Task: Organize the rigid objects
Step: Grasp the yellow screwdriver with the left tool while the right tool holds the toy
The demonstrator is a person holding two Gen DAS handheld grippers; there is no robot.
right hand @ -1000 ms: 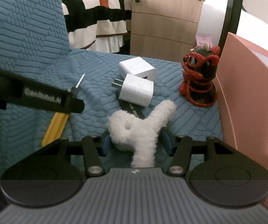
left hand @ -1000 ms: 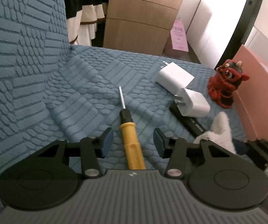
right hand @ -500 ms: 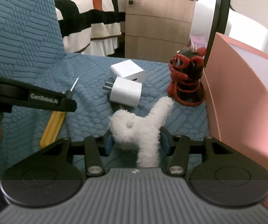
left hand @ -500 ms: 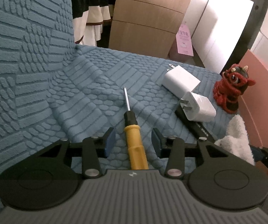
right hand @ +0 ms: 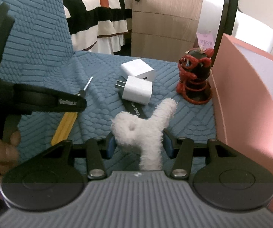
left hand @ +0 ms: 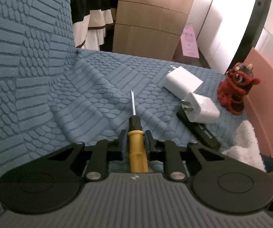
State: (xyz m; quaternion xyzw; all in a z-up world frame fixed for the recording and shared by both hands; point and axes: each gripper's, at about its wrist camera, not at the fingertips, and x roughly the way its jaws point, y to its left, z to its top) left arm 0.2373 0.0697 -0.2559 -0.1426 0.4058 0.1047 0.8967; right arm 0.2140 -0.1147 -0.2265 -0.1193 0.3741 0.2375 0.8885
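My left gripper (left hand: 135, 142) is shut on the yellow handle of a screwdriver (left hand: 136, 148) whose shaft points away over the blue textured sofa seat (left hand: 90, 95). My right gripper (right hand: 139, 144) is shut on a white fluffy plush toy (right hand: 144, 127). The screwdriver (right hand: 66, 125) and the left gripper's arm show at the left of the right wrist view. Two white charger plugs (left hand: 201, 107) (left hand: 182, 81) lie ahead on the right; the nearer one rests on a black bar-shaped item (left hand: 202, 133). A red and black figurine (left hand: 235, 93) stands beside a pink box (right hand: 250, 98).
The sofa backrest (left hand: 22, 38) rises on the left. Beyond the seat edge stand a wooden drawer cabinet (left hand: 151, 22) and a bed with a striped cover (right hand: 102, 19). A dark curved frame (left hand: 256, 19) rises at the right.
My left gripper's jaws have closed onto the screwdriver handle; they were wide apart a second ago. My right gripper keeps hold of the plush toy and has drawn back slightly.
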